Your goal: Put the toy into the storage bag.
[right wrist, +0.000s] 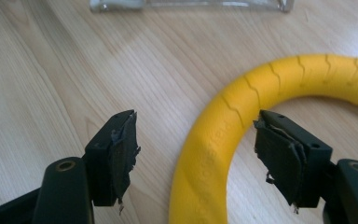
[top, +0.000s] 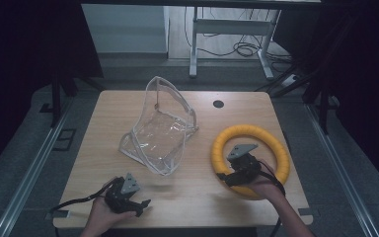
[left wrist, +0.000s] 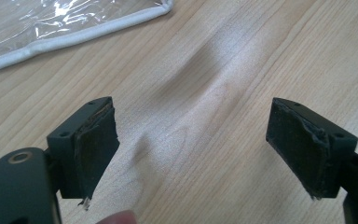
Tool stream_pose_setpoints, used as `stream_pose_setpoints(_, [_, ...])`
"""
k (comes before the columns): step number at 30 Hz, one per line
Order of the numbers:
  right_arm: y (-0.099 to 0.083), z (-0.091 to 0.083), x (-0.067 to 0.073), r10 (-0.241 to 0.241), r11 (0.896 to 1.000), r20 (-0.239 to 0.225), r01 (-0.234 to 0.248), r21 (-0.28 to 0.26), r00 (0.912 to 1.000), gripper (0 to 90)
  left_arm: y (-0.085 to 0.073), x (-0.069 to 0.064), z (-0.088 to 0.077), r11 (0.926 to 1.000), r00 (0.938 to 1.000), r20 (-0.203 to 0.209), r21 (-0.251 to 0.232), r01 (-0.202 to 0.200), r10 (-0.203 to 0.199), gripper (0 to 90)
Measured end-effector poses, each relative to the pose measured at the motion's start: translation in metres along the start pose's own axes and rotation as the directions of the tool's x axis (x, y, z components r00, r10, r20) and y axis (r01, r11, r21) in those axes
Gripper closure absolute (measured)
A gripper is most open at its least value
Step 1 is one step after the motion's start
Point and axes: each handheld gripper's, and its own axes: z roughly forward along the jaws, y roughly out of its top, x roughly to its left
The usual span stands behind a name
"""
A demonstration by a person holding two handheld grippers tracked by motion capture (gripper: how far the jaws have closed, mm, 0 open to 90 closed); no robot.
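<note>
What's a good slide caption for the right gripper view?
Open right gripper straddling the yellow foam ring on the wooden table.

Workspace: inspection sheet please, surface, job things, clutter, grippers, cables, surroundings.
Surface: wooden table, with a dark round hole near the far edge.
Job's things: yellow ring flat at the right; clear pouch at centre, far end raised.
Clutter: nothing seen.
Grippers: left gripper open over bare wood near the front edge; right gripper open, jaws either side of the ring's tube, pads not touching it.
Cables: black cable trails from the left gripper; a loop trails from the right; more cables on the floor beyond.
Surroundings: white frame legs behind the table, dark curtains at both sides.
</note>
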Motion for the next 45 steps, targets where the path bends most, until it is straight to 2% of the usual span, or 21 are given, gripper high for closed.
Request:
stream_pose_setpoints(9, [-0.006, 0.004, -0.003, 0.002, 0.998, 0.007, -0.002, 0.061, 1.0, 30.4, 0.0, 0.0, 0.0, 1.0, 1.0, -0.001, 0.0, 0.002, -0.002, 16.3])
stream_pose_setpoints(13, [-0.009, 0.01, -0.005, -0.003, 0.994, 0.001, 0.003, 0.108, 1.0, 30.6, 0.0, 0.0, 0.001, 1.0, 1.0, 0.0, 0.003, -0.002, 0.002, 16.3])
stream_pose_setpoints(14, [-0.011, 0.014, -0.006, -0.003, 0.991, 0.002, 0.003, 0.137, 1.0, 30.6, 0.0, -0.001, 0.0, 1.0, 1.0, 0.0, 0.002, 0.003, -0.003, 16.3])
stream_pose_setpoints(17, [-0.012, 0.019, -0.007, 0.0, 0.986, -0.002, 0.0, 0.165, 1.0, 31.3, 0.0, 0.0, 0.0, 1.0, 1.0, -0.001, 0.001, 0.003, -0.003, 16.3])
stream_pose_setpoints(18, [-0.013, 0.022, -0.008, 0.004, 0.98, -0.011, -0.002, 0.2, 0.9999, 32.2, 0.0, 0.0, 0.0, 1.0, 1.0, -0.001, 0.001, 0.002, -0.002, 16.3])
stream_pose_setpoints(21, [-0.014, 0.025, -0.009, 0.003, 0.975, -0.013, 0.0, 0.22, 0.9999, 32.5, 0.0, 0.0, 0.0, 1.0, 1.0, 0.0, 0.005, 0.001, -0.001, 16.3])
stream_pose_setpoints(22, [-0.014, 0.028, -0.009, 0.004, 0.969, -0.02, 0.001, 0.248, 0.9998, 32.5, 0.0, -0.001, 0.001, 1.0, 1.0, 0.002, 0.007, 0.001, -0.001, 16.3])
stream_pose_setpoints(26, [-0.016, 0.033, -0.009, 0.0, 0.958, -0.031, 0.009, 0.286, 0.9995, 32.5, 0.0, -0.001, 0.001, 1.0, 1.0, 0.003, 0.009, 0.0, -0.001, 16.2])
stream_pose_setpoints(33, [-0.017, 0.04, -0.009, 0.004, 0.947, -0.037, 0.008, 0.32, 0.9993, 32.6, 0.0, -0.001, 0.001, 1.0, 1.0, 0.002, 0.007, 0.002, -0.002, 16.2])
stream_pose_setpoints(37, [-0.015, 0.045, -0.01, 0.006, 0.938, -0.052, 0.012, 0.347, 0.9986, 34.6, 0.0, -0.001, 0.001, 1.0, 1.0, 0.002, 0.007, 0.001, -0.001, 16.2])
stream_pose_setpoints(44, [-0.013, 0.053, -0.012, 0.012, 0.933, -0.063, 0.012, 0.36, 0.998, 38.9, 0.0, -0.001, 0.002, 1.0, 1.0, 0.0, 0.008, -0.001, 0.001, 16.2])
stream_pose_setpoints(45, [-0.012, 0.055, -0.013, 0.008, 0.929, -0.065, 0.016, 0.37, 0.9978, 39.8, 0.0, -0.001, 0.002, 1.0, 1.0, -0.001, 0.007, -0.001, 0.001, 16.2])
